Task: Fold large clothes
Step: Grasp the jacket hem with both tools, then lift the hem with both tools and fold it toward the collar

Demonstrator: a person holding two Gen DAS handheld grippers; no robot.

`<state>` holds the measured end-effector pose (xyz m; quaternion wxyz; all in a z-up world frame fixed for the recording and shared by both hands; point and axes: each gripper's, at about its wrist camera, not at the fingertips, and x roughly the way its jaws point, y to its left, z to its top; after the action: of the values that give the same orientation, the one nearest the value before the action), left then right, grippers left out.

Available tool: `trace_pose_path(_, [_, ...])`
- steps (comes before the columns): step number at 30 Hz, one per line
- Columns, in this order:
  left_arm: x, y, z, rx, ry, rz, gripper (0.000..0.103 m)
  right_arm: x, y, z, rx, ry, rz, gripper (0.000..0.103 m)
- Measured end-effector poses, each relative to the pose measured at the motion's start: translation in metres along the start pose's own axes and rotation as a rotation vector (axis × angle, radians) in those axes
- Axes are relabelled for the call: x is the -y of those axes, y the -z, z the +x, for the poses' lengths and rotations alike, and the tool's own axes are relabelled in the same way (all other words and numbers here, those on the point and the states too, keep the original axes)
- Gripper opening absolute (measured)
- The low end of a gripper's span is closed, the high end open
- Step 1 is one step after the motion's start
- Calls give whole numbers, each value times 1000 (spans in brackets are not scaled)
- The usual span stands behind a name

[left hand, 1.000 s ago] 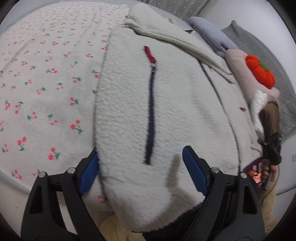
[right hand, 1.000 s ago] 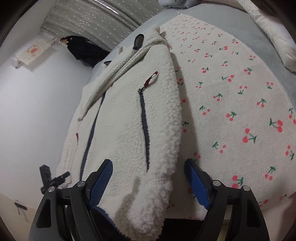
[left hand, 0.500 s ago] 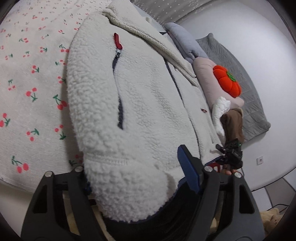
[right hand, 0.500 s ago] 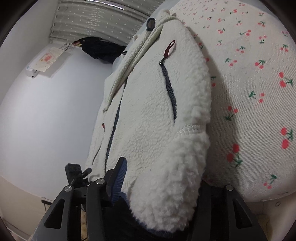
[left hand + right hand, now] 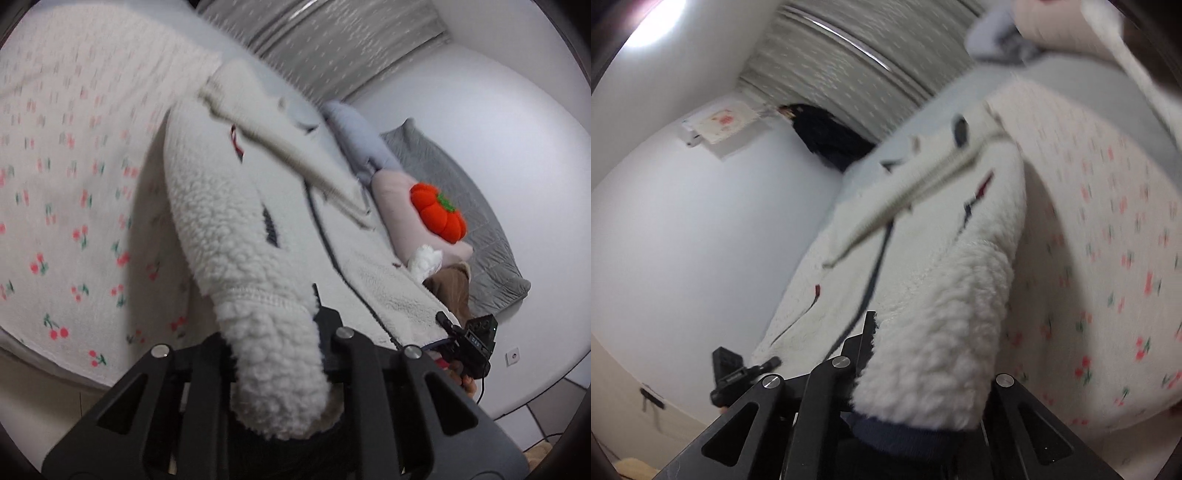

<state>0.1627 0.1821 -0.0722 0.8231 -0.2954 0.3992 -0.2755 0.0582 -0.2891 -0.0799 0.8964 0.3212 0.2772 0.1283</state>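
A cream fleece jacket point(image 5: 229, 229) with dark zips and red pulls lies on a cherry-print bed sheet point(image 5: 55, 206). My left gripper point(image 5: 277, 354) is shut on the jacket's bottom hem and lifts that corner off the bed. My right gripper point(image 5: 923, 384) is shut on the hem's other corner; the jacket point(image 5: 923, 266) stretches away from it toward the collar. The fleece hides the fingertips of both grippers. The right gripper also shows in the left wrist view point(image 5: 469, 343), and the left one in the right wrist view point(image 5: 735, 373).
Pillows and an orange pumpkin plush point(image 5: 439, 214) lie on a grey quilt point(image 5: 480, 221) to the right of the jacket. The bed's front edge point(image 5: 55, 365) runs below. A curtain point(image 5: 849, 62) and a dark garment point(image 5: 827, 136) hang at the far wall.
Both grippers have closed on the jacket's bottom hem and raised it. The hem now hangs up off the sheet and both views are tilted and blurred.
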Motion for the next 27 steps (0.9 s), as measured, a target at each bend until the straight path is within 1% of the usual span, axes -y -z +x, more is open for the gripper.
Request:
trace_pose_path(4, [43,-11,-23,104,26,74,19,-31,-16,-25,117,1,-93,9])
trace_pose_path(9, [90,-7,-74,219,90,203,19,-59,-19,-74,248,-60,-161,9])
trace_pose_path(12, [116,-4,-104,256,106,286,19,-82,-15,-107,292,-66,-216,9])
trace_pose_path(15, [132,-5,-119,282,94,362,20,-108,-17,-126,313,-47,-283,9])
trace_pose_path(16, [135,-10,-117,283,87,371,20,-114,-21,-130,318,-39,-301,9])
trace_pose_path(18, [134,-24,-105,280,64,375,20,-119,-30,-125,313,-32,-311,9])
trace_pose_path(20, [131,-43,-87,270,44,347,20,-117,-46,-112,305,-22,-315,9])
trace_pose_path(23, [121,-92,-47,247,30,269,21,-111,-78,-76,274,-2,-296,9])
trace_pose_path(24, [121,-103,-37,242,19,255,21,-109,-93,-60,262,5,-286,9])
trace_pose_path(26, [117,-140,-6,236,-15,234,21,-105,-120,-33,251,3,-262,10])
trace_pose_path(27, [116,-151,7,235,-27,224,22,-103,-136,-17,246,3,-258,10])
